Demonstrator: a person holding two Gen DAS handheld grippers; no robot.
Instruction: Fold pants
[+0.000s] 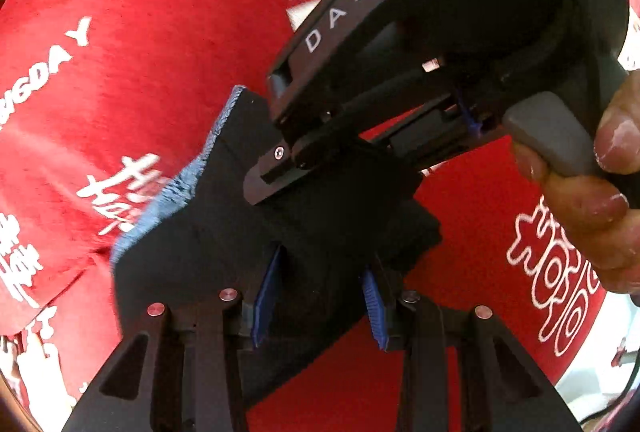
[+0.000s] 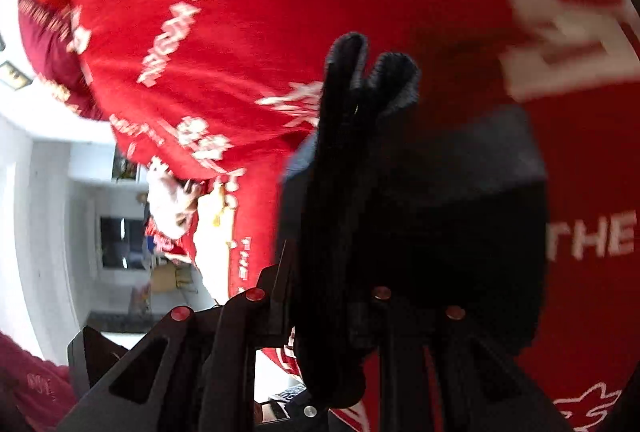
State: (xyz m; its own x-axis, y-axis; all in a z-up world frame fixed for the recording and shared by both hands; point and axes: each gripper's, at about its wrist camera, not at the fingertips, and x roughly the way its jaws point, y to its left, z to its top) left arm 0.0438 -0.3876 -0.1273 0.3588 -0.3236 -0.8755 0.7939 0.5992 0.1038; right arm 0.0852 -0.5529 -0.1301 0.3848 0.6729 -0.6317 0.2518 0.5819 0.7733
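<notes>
Basically got the black pants [image 1: 332, 232] bunched up and hanging over a red cloth [image 1: 140, 52] with white lettering. Left gripper [image 1: 320, 296] clamped on a thick fold, blue pads biting both sides. Right gripper [image 2: 320, 320] nearly closed on another wad, two folded humps poking out past the fingers. Hand [image 1: 592, 200] squeezing the right gripper's handle, far right in the left view.

A red cloth [image 1: 160, 32] printed with white lettering covers the supporting surface.
</notes>
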